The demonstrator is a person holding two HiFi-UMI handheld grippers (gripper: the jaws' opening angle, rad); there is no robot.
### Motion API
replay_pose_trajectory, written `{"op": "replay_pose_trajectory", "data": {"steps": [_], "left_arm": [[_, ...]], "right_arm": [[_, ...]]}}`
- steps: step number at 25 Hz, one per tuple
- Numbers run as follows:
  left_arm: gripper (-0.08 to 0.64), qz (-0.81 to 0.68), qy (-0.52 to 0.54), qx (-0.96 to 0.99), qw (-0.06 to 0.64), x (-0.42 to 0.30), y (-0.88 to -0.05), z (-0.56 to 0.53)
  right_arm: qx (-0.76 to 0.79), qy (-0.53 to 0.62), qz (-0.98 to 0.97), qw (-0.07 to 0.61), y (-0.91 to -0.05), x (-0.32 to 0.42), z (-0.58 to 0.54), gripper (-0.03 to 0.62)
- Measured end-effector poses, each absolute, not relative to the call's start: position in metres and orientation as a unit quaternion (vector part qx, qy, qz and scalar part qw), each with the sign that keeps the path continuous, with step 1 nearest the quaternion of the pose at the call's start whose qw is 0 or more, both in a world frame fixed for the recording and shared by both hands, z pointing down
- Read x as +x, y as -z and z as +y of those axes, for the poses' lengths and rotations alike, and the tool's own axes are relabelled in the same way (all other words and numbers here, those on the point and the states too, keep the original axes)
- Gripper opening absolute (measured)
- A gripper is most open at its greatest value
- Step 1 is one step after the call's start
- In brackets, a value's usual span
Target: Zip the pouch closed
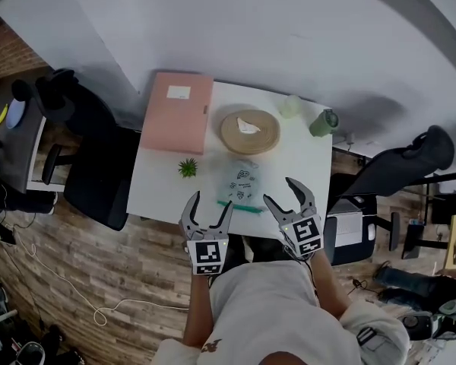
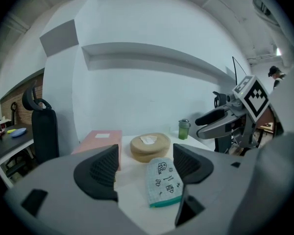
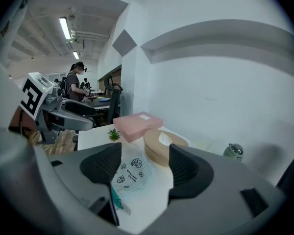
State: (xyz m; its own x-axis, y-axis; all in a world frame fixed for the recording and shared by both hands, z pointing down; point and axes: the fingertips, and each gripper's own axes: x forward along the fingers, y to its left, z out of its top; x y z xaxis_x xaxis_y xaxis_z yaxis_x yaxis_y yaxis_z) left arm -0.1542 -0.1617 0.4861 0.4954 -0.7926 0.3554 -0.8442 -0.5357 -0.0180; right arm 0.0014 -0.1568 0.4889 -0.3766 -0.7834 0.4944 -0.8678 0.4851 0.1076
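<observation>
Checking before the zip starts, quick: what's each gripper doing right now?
Left gripper: open, holding nothing.
Right gripper: open, holding nothing.

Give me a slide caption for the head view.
Open left gripper and right gripper flank the pouch on the white table.

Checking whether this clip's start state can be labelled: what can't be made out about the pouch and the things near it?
Whether the pouch is zipped: too small in the head view; its teal zip edge sits partly behind a jaw in the right gripper view.
The zip pull: too small to pick out in any view.
The white item in the round container: too small to identify.
</observation>
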Motion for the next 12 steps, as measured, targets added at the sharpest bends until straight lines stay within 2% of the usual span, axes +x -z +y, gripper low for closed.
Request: {"op": "replay_pose_trajectory", "data": {"steps": [7, 12], "left_arm": [[0.316, -0.458, -0.186, 0.863, 0.100, -0.132, -0.515, -0.140], [0.301, -0.458, -0.196, 0.859, 0.120, -0.119, -0.537, -0.127]], "right_arm": [[0.467, -0.104, -0.835, 0.272, -0.522, 0.010, -0.139, 0.259], [0.440, -0.117, -0.838, 0.300, -0.551, 0.017, -0.125, 0.249]]}}
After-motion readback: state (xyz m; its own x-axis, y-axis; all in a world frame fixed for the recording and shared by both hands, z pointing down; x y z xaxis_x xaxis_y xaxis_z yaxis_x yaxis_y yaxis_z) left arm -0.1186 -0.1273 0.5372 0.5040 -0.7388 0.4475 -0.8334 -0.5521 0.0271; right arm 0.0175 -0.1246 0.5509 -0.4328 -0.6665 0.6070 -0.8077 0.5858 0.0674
